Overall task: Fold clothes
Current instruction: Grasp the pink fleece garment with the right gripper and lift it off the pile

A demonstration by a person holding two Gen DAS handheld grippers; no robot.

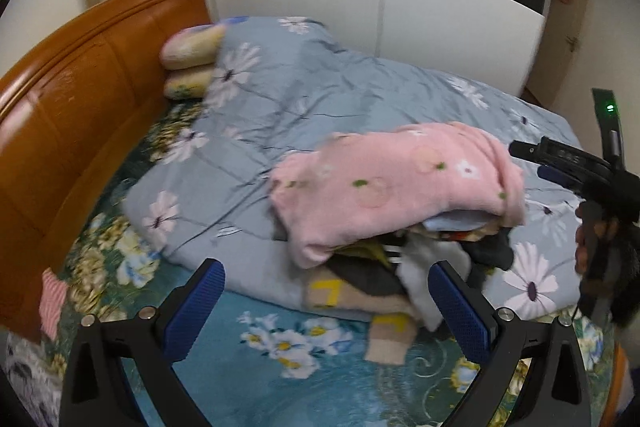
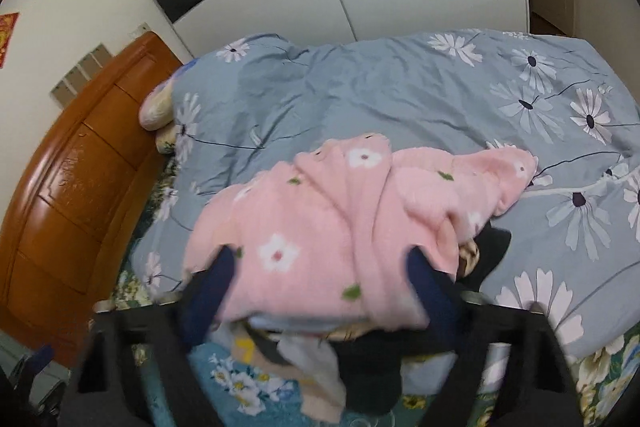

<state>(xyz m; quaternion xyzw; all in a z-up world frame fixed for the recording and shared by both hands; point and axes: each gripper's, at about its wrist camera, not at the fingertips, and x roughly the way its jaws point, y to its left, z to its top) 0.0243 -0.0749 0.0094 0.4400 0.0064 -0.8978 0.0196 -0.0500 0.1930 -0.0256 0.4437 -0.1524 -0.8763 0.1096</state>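
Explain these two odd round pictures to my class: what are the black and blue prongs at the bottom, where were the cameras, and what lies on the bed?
A person holds two hand-held grippers; each carries a wide-angle camera looking along its two blue-padded fingers. In the left camera's picture, the left gripper is open and empty; the other tool shows at the right edge. In the right camera's picture, the right gripper is open, with the pink flowered garment lying between its fingers, not pinched. That garment tops a pile of clothes on a blue-grey daisy quilt.

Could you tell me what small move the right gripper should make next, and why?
Probably close the right gripper on the pink floral garment: its jaws stand open around that top layer of the clothes pile, while the left gripper hangs open short of it.
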